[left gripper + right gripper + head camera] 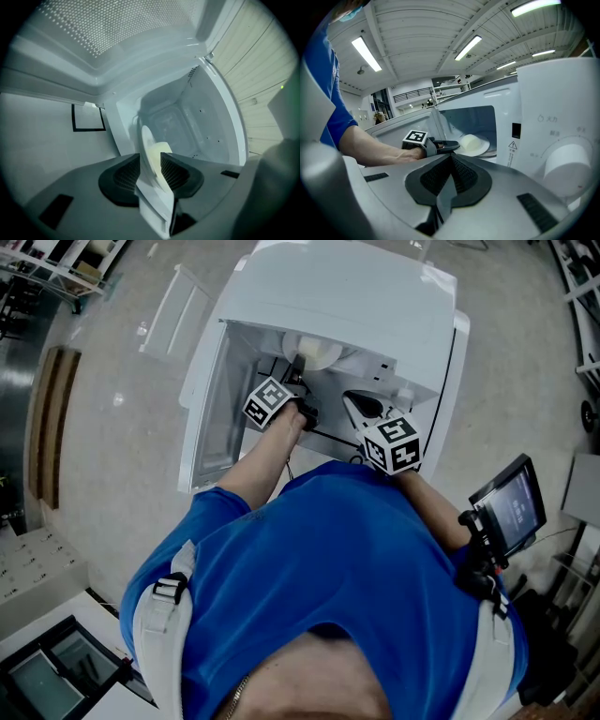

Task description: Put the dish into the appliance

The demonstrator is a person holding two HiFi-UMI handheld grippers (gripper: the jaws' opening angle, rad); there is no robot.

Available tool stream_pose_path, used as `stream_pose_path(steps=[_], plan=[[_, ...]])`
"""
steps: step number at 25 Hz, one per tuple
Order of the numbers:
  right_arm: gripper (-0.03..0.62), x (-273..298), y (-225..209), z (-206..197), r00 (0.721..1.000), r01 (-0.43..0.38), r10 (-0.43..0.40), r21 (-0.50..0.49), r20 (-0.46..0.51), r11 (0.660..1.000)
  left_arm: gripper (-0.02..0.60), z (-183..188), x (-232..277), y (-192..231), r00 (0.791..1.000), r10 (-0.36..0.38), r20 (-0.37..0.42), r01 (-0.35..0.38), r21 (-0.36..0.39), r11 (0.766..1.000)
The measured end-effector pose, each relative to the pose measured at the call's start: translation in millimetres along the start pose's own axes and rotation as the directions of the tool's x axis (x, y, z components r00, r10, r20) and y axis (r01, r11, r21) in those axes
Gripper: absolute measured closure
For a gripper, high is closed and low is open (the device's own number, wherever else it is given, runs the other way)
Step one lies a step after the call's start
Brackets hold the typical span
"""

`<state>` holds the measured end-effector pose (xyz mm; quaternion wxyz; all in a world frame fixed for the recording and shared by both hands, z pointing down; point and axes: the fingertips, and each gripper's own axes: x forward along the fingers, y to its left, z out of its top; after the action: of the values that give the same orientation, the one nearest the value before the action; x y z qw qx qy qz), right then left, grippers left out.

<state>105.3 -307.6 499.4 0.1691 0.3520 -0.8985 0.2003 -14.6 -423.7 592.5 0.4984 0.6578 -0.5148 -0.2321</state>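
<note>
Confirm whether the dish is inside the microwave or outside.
Inside: the right gripper view shows the dish lying in the microwave cavity, with the door open.

Floor: pale and shiny, all around.
Small screen: dark, on a black stand, at the right side.
Wooden board: brown and long, at the far left.
Ceiling lights: long bright strips overhead.

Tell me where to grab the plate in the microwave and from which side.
Pinch the plate by its thin near rim, coming in level through the open microwave front. It lies flat, a pale mound in its middle, walls either side, so only that edge is free. The left gripper straddles it, jaws open.
</note>
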Motion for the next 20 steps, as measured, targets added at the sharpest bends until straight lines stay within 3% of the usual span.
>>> stream_pose_path(steps=[6, 10, 17, 20], plan=[[0.594, 2.4, 2.6, 0.9, 1.0, -0.008, 0.008, -0.001, 0.004, 1.0, 0.442, -2.8, -6.6, -4.4, 0.999, -0.019, -0.038, 0.024, 0.143, 0.989], [0.594, 3.1, 5.2, 1.8, 1.0, -0.008, 0.008, -0.002, 0.007, 1.0, 0.442, -3.5, -14.6, -6.6, 0.998, -0.014, -0.058, 0.03, 0.281, 0.959], [0.593, 3.3, 5.4, 2.1, 1.0, -0.009, 0.009, 0.0, 0.013, 1.0, 0.442, -6.4, -27.0, -6.0, 0.996, 0.049, -0.069, -0.008, 0.497, 0.867], [0.594, 4.3, 4.3, 1.2, 1.0, -0.008, 0.008, 0.0, 0.012, 1.0, 0.443, -4.3, -29.6, -6.8, 0.994, 0.095, -0.058, -0.041, 0.606, 0.794]])
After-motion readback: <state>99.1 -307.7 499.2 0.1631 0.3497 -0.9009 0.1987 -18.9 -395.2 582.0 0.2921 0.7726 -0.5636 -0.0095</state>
